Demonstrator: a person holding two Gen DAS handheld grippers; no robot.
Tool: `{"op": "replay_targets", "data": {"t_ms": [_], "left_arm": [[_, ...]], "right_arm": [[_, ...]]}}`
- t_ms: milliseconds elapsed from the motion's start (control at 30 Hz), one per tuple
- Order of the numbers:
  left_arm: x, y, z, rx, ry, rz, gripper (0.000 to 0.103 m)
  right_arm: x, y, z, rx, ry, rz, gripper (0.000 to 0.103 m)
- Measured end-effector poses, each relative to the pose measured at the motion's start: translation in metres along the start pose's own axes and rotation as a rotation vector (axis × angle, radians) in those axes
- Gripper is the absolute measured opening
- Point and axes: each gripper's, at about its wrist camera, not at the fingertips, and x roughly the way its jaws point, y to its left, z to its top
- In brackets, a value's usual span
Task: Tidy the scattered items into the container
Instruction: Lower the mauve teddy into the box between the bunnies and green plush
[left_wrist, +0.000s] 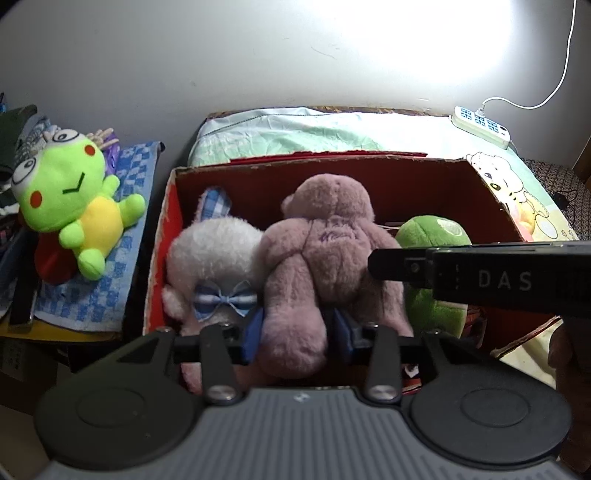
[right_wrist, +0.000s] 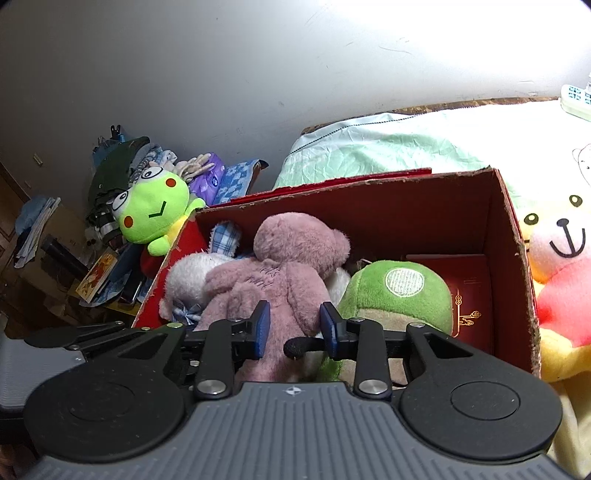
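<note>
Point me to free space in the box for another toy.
Free: the back right corner of the box, behind the green plush, where the red book lies bare. Crowded: left and middle, with the white bunny pressed against the pink bear.

Black hand-held gripper (left_wrist: 295, 332), blue pads (left_wrist: 253, 341), ribbed grey housing, silver screws

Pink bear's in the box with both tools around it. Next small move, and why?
Probably open the left tool and lift clear: its pads pinch a leg of the pink bear, which already lies inside the red box. The frog plush remains outside on the checkered towel.
</note>
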Motion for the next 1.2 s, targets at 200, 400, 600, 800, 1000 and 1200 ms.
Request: {"op": "replay_targets", "data": {"t_ms": [200,400,600,800,1000,1200], "left_arm": [[0.001,0.001,0.0,-0.008,0.016,0.021,0.041],[0.005,0.002,0.0,-0.017,0.035,0.04,0.044],[0.006,-0.001,0.0,-0.011,0.04,0.05,0.049],[0.008,-0.006,0.001,0.002,0.048,0.069,0.052],[0.01,-0.006,0.001,0.0,0.053,0.059,0.058],[0.011,-0.006,0.0,-0.004,0.057,0.047,0.066]], "right_arm": [[0.005,0.002,-0.003,0.001,0.02,0.005,0.034],[0.009,0.003,-0.004,-0.001,0.029,0.007,0.035],[0.011,0.001,-0.004,0.006,0.032,0.014,0.035],[0.01,0.002,-0.004,0.004,0.029,0.014,0.035],[0.008,0.001,-0.004,0.005,0.019,0.007,0.036],[0.006,0.001,-0.005,0.011,0.009,-0.004,0.036]]}}
